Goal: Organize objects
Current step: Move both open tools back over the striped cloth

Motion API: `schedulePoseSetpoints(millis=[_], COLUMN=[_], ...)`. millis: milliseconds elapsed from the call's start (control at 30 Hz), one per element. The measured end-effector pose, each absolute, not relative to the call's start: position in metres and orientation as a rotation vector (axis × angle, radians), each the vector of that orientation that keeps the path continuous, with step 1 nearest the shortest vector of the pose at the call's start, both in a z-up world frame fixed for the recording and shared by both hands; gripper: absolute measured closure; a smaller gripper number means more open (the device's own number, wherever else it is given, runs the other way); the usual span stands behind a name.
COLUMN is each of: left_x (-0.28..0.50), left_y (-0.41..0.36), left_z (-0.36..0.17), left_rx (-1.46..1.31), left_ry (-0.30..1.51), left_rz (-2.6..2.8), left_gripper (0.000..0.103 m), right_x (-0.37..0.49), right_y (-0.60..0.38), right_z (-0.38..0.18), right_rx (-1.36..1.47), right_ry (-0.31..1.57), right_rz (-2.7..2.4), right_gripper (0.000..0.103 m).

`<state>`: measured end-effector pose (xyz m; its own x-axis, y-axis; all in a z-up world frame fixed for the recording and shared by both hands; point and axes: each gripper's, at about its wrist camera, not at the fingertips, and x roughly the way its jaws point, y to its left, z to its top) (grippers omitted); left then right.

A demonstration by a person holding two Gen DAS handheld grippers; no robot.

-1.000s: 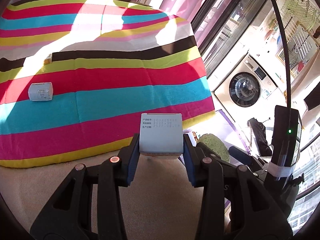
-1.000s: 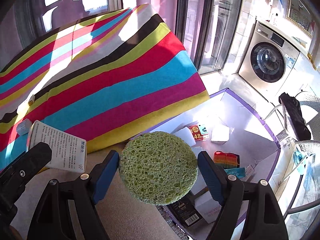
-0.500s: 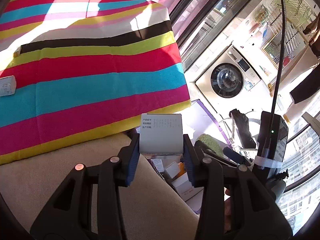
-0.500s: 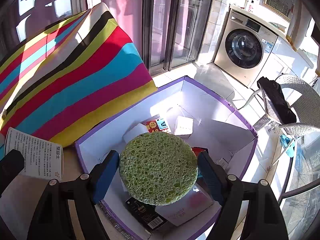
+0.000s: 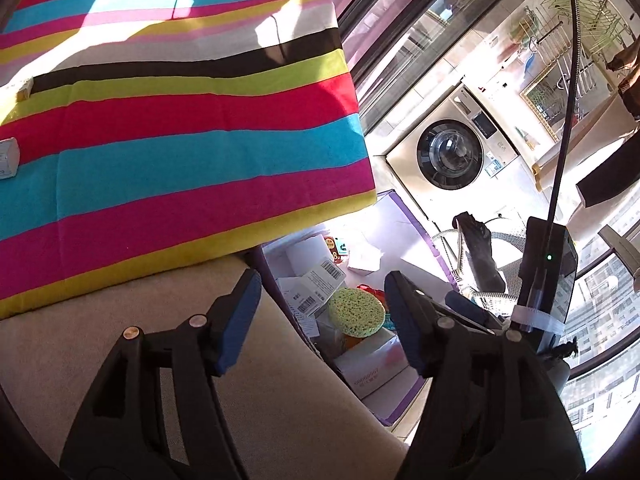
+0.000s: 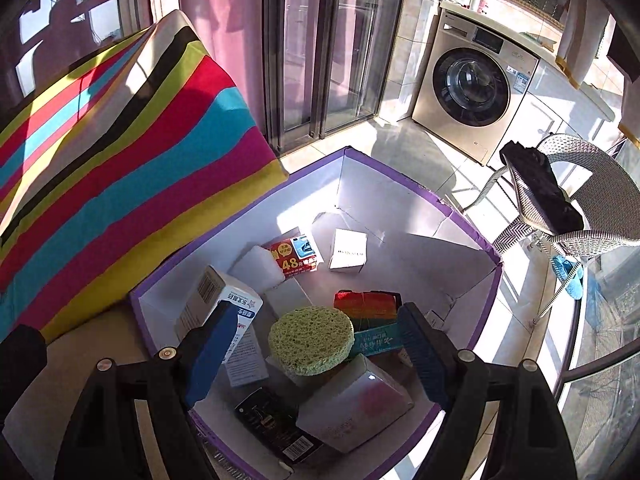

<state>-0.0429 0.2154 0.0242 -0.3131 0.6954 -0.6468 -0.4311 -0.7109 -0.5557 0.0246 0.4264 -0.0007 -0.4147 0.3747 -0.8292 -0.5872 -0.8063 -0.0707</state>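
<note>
The green sponge (image 6: 311,339) is a round, pitted, pale-green disc lying in the purple-edged box (image 6: 416,192), propped on other cartons and tipped slightly, its flat face up; being round, it has no long axis to speak of. At its 9 o'clock a white carton (image 6: 218,312) with a barcode and blue-red print leans on end, its long axis running from 11 to 5 o'clock. At 3 o'clock sit a red-orange pack (image 6: 366,304) and a teal packet (image 6: 376,340); at 6 o'clock a pale box (image 6: 352,408) and a black barcoded pack (image 6: 276,428). Toward 12 o'clock lie a red leaflet (image 6: 294,256) and a small white box (image 6: 348,254) on the box floor.

The right tongs (image 6: 316,354) stand wide, the sponge seen between them but below, untouched. The left tongs (image 5: 320,320) are opening, empty, above the box's near edge. A striped cloth (image 5: 180,140) covers the surface at 10 o'clock, with a small white box (image 5: 8,158) on it. A washing machine (image 6: 476,92) stands beyond.
</note>
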Motion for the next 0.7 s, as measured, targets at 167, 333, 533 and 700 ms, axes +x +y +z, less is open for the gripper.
schedulePoseSetpoints(millis=[167, 333, 533, 700], left_x=[-0.045, -0.051, -0.052, -0.053], left_y=[0.205, 0.19, 0.168, 0.144], left_z=[0.025, 0.021, 0.025, 0.027], left_rx=[-1.221, -1.26, -1.287, -1.285], left_ry=[-0.388, -0.42, -0.408, -0.416], left_rz=[2.091, 2.1, 2.18, 2.23], left_gripper=[0.027, 0.021, 0.021, 0.021], right_x=[0.018, 0.014, 0.004, 0.002], right_y=[0.413, 0.401, 0.381, 0.369], right_z=[0.006, 0.01, 0.011, 0.011], right_rx=[-1.216, -1.199, -1.215, -1.259], right_ry=[0.287, 0.294, 0.254, 0.412], right_rz=[2.259, 2.316, 2.401, 2.489], right_gripper=[0.02, 0.018, 0.018, 0.018])
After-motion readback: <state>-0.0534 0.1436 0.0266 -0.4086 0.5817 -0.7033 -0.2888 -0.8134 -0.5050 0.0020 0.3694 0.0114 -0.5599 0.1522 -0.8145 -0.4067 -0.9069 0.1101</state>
